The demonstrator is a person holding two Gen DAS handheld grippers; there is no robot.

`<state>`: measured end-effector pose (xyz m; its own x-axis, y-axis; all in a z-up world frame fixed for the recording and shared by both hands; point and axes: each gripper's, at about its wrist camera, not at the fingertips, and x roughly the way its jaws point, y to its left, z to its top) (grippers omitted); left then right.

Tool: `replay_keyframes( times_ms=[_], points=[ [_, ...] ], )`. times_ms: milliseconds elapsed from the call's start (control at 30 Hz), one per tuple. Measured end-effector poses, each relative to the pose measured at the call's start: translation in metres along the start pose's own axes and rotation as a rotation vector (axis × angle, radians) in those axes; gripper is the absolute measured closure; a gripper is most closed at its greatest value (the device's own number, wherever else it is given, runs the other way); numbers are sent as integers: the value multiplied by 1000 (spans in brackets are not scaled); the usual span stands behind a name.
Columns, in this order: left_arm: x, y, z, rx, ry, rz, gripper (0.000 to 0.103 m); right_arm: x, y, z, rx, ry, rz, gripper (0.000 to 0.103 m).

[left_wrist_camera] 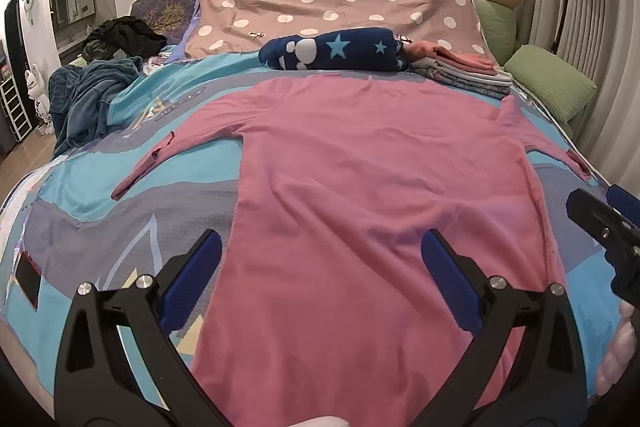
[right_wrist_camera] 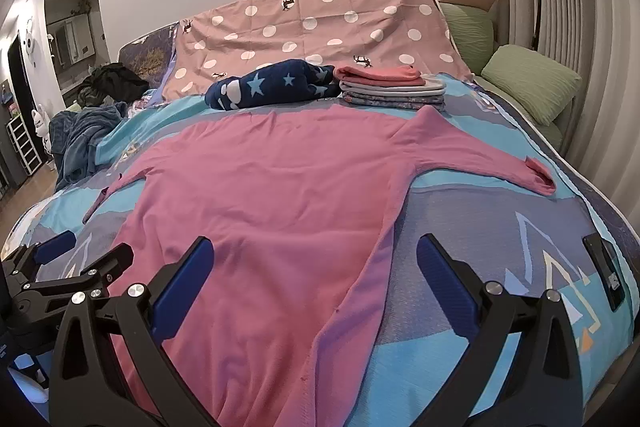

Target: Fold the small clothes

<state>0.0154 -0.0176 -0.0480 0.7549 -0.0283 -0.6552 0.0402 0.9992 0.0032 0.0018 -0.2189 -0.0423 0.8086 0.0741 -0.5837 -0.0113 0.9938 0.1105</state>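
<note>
Your left gripper (left_wrist_camera: 320,259) is spread wide and empty, the pink top (left_wrist_camera: 380,179) filling mid-frame, its left edge between the fingers. Your right gripper (right_wrist_camera: 314,267) gapes too, holding nothing, straddling the top's right edge.

— What is the surface?
— A bed (left_wrist_camera: 72,211) covered by a blue and grey bedspread with triangle patterns.

— What lies on it?
— A pink long-sleeved top (left_wrist_camera: 360,187) is spread flat in the middle, sleeves out to both sides. Beyond it, a rolled navy star-print blanket (left_wrist_camera: 332,54) lies beside a stack of folded clothes (left_wrist_camera: 464,75) to its right. A rumpled blue blanket (left_wrist_camera: 92,95) sits far left, green pillows (left_wrist_camera: 552,83) far right. A dark flat phone-like object (right_wrist_camera: 604,271) lies near the right edge.
</note>
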Motion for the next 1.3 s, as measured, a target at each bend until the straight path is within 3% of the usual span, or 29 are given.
replay_keyframes(
  times_ms=[633,700,767,867,1000,1133,1300],
  points=[
    [30,47,4,-73,20,-9,2,32,12,13,-46,42,-41,1],
    [38,65,8,-107,39,-9,6,38,11,17,-57,51,-54,1],
    [49,88,13,-136,57,1,20,45,10,19,-75,59,-74,1],
    [68,133,22,-202,89,62,30,56,9,22,-87,68,-89,3],
    [101,196,35,-283,139,167,37,68,5,33,-61,75,-42,18],
    [131,243,48,-354,175,165,42,86,8,47,-41,125,68,37],
    [155,257,56,-305,183,180,42,126,46,76,-86,267,277,60]
  ],
)
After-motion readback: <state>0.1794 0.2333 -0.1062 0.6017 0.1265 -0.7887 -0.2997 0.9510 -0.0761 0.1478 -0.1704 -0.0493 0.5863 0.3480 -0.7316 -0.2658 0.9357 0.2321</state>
